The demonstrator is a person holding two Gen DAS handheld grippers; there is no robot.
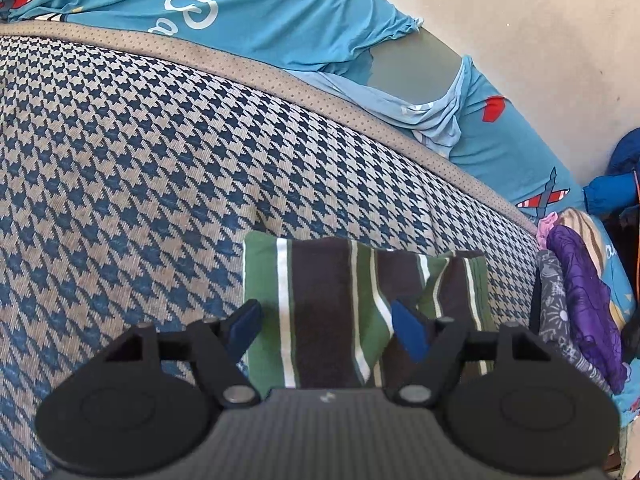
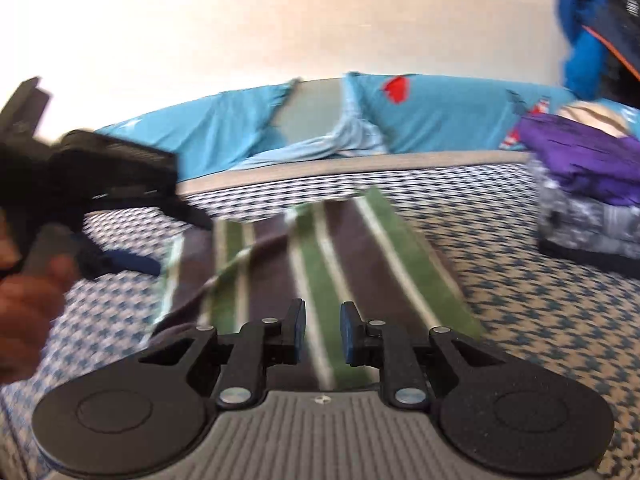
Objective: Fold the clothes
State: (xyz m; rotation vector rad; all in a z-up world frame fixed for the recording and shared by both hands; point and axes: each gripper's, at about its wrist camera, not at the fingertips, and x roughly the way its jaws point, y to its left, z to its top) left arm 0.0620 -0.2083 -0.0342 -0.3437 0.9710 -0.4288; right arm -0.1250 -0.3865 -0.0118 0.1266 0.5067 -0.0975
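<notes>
On the blue-and-beige houndstooth bedspread (image 1: 120,168), the green, brown and white striped garment (image 1: 328,300) lies folded into a compact rectangle right ahead of my wide-open left gripper (image 1: 328,328) and under my slightly parted, empty right gripper (image 2: 322,334), a folded purple-and-grey stack (image 2: 588,200) off right, so this piece looks nearly done.

We see a striped garment (image 1: 360,304) folded into a compact rectangle, lying flat on the houndstooth cover in the lower centre of the left wrist frame. Its bands run lengthwise in green, dark brown and thin white. A fold crosses its right half at a slant, so the stripes there break at an angle. In the right wrist frame it fills the centre, blurred. At the right edge of both frames we see a stack of folded clothes (image 2: 588,192), purple over grey print.
</notes>
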